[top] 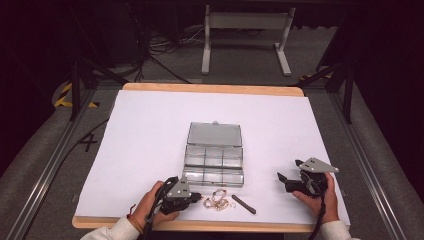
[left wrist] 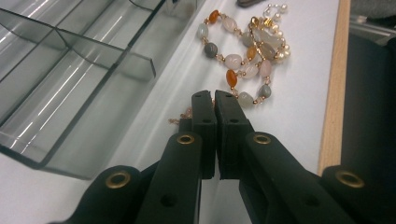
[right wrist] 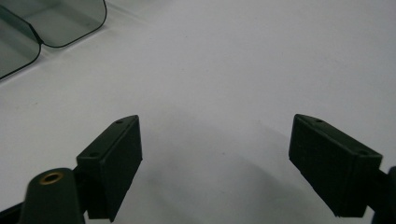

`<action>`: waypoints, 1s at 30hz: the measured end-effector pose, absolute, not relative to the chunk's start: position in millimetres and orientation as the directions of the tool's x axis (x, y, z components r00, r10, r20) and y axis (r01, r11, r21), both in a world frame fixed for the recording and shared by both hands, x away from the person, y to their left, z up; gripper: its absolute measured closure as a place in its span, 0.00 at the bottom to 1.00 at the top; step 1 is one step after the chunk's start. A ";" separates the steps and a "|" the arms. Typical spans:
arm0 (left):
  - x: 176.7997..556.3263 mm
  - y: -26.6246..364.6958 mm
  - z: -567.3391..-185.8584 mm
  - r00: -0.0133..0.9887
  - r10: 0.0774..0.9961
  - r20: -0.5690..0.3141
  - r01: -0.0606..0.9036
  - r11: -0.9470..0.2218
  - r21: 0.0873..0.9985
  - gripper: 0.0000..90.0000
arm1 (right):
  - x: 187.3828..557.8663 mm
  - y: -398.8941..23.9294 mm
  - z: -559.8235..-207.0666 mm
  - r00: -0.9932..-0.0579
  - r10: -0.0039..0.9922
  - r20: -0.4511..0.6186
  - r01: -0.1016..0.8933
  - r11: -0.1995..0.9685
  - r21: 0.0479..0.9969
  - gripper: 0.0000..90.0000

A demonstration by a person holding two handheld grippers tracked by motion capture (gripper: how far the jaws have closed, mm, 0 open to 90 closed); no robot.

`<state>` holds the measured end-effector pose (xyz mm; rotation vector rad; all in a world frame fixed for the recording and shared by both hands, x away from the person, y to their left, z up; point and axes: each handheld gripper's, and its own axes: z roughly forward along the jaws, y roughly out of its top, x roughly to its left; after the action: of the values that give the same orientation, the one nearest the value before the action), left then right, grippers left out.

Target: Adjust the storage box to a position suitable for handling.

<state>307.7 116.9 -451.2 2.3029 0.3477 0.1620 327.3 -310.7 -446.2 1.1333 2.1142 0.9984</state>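
White paper [top: 150, 130] open around organizer box [top: 214, 160]; beaded bracelet [left wrist: 243, 51] near wooden edge [left wrist: 332, 93].

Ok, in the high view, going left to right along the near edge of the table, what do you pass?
Left tongs → bead jewellery → dark stick → right tongs.

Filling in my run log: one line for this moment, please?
left gripper shut by bead bracelet | right gripper open over paper | box open
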 end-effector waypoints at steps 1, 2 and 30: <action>308.0 118.2 -450.2 0.953 0.301 0.019 0.192 -0.652 0.733 0.98 | 327.3 -310.7 -446.2 -0.503 0.857 -0.109 0.460 0.372 0.806 0.20; 307.9 119.1 -449.5 0.952 0.304 0.013 0.196 -0.645 0.739 0.98 | 327.3 -310.8 -446.2 -0.503 0.857 -0.109 0.460 0.372 0.806 0.20; 301.6 150.5 -408.2 0.940 0.337 0.060 0.114 -0.474 0.873 0.98 | 328.7 -310.3 -446.7 -0.501 0.859 -0.109 0.466 0.373 0.802 0.19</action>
<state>301.6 150.5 -408.2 2.0624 0.3206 0.2723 328.7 -310.3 -446.7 1.1396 2.1172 0.9918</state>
